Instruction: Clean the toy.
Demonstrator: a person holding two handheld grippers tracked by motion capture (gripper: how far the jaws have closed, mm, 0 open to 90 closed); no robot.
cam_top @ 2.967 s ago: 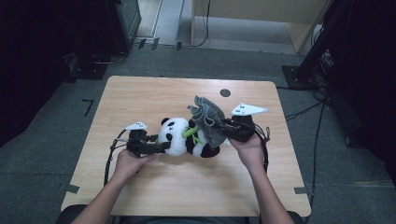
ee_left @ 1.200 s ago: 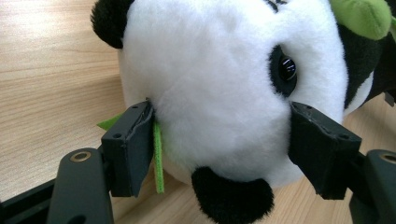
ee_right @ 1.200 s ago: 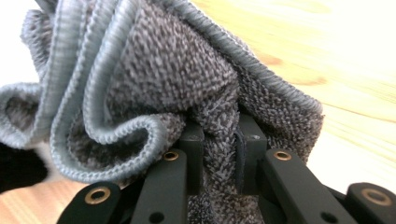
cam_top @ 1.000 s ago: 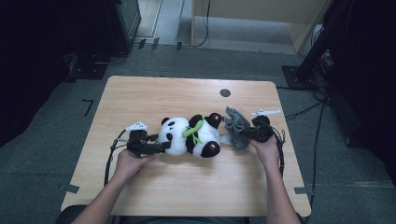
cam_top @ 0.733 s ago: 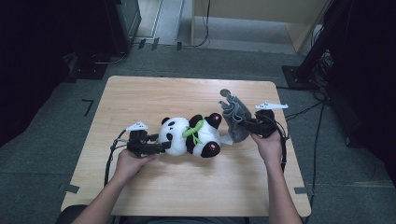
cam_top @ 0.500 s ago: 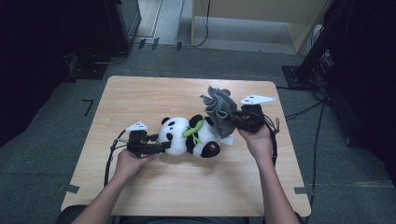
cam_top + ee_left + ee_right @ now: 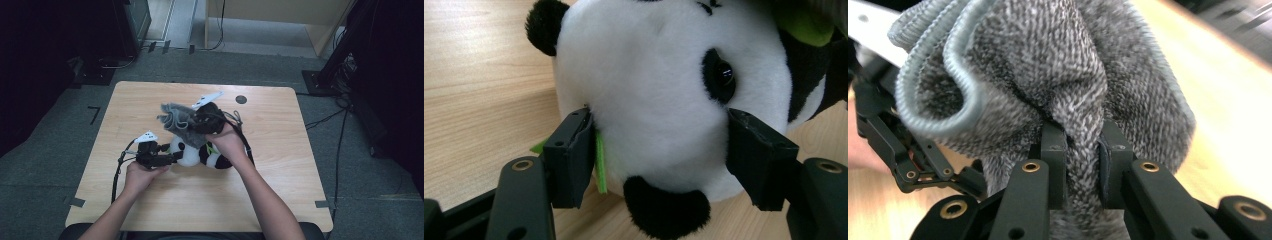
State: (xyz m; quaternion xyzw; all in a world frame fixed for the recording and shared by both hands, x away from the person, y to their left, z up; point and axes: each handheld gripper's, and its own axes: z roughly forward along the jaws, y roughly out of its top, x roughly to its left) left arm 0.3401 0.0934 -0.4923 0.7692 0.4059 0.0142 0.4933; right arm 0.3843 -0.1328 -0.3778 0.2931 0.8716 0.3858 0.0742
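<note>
A black-and-white panda plush (image 7: 200, 152) with a green scarf lies on the wooden table (image 7: 280, 190). My left gripper (image 7: 172, 157) has its jaws on both sides of the panda's head (image 7: 664, 90). They have just been closing, and the pads press into the fur. My right gripper (image 7: 192, 122) is shut on a bunched grey knitted cloth (image 7: 175, 117). It holds the cloth in the air above the panda's head. In the right gripper view the fabric (image 7: 1048, 75) is pinched tight between the two pads (image 7: 1055, 165).
A round black hole (image 7: 241, 99) sits near the table's far edge. Cables trail from both grippers across the table. Dark equipment stands on the floor at the far left and at the right (image 7: 350, 55).
My right gripper has carried the grey cloth from the panda's right side up and leftward, over its head. The left hand and the panda have stayed put.
</note>
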